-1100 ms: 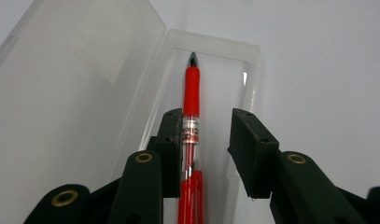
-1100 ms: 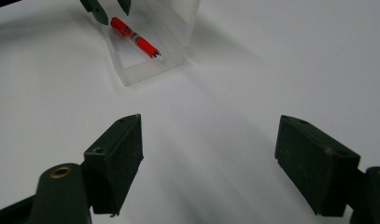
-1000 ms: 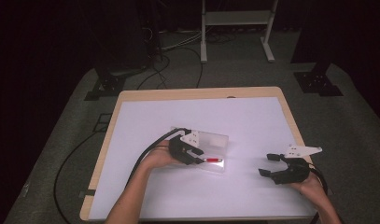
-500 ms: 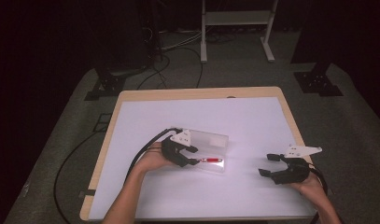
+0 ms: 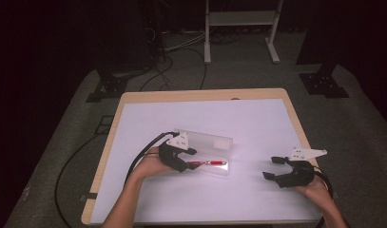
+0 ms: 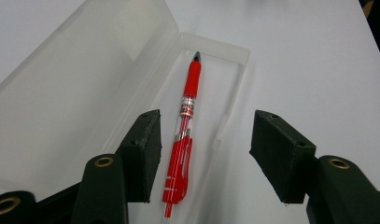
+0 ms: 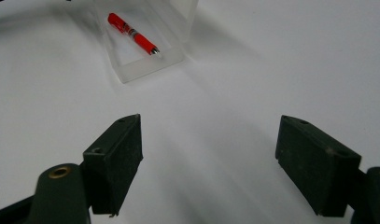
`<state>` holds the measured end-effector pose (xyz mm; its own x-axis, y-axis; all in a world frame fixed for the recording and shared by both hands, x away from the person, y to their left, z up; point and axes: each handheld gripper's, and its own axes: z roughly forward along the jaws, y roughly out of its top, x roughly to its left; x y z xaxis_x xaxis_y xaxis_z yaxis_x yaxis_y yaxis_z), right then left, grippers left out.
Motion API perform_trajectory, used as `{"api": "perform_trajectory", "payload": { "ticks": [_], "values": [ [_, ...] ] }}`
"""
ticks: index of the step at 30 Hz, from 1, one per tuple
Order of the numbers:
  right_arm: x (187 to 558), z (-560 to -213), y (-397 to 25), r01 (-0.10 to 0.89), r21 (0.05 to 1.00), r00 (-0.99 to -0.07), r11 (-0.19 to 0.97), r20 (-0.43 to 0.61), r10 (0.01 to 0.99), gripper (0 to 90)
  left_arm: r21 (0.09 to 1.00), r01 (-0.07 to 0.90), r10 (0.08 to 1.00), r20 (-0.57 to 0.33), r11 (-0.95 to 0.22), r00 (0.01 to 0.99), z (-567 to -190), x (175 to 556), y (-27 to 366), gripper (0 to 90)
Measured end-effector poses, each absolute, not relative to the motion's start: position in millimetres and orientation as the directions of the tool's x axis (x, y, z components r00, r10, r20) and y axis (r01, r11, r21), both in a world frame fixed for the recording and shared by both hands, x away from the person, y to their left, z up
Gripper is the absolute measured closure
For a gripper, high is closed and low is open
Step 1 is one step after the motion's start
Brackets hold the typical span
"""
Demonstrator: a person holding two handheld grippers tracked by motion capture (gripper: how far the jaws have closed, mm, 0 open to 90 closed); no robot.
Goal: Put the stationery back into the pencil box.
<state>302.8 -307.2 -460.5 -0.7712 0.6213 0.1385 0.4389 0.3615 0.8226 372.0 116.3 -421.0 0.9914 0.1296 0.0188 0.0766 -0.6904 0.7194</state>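
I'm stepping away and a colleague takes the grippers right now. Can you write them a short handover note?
Left gripper: open, jaws either side of the clip end of the red pen, not closed on it.
Right gripper: open, holding nothing, resting apart on the white table.
Things: the pen lies in the tray of the clear plastic pencil case, its lid folded open beside it.
Done: case open, pen inside.
Left: probably closing the lid, though the left gripper may equally be about to lift the pen out.

Red pen (image 6: 185, 140) lower end cut off by bottom edge in left gripper view; barrel print unreadable.
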Motion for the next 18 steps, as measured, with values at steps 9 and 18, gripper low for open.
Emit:
{"api": "perform_trajectory", "payload": {
  "ticks": [9, 18],
  "values": [
    [302.7, -460.4, -307.7, 0.440, 0.823, -0.769, 0.360, 0.139, 0.624, 22.3, 0.723, 0.100, 0.152, 0.007, -0.683, 0.988, -422.5, 369.4, 125.2, 37.7],
    [302.7, -460.3, -308.0, 0.441, 0.823, -0.768, 0.358, 0.140, 0.625, 22.2, 0.729, 0.125, 0.182, -0.001, -0.673, 0.983, -423.0, 364.4, 134.6, 34.6]
  ]
}}
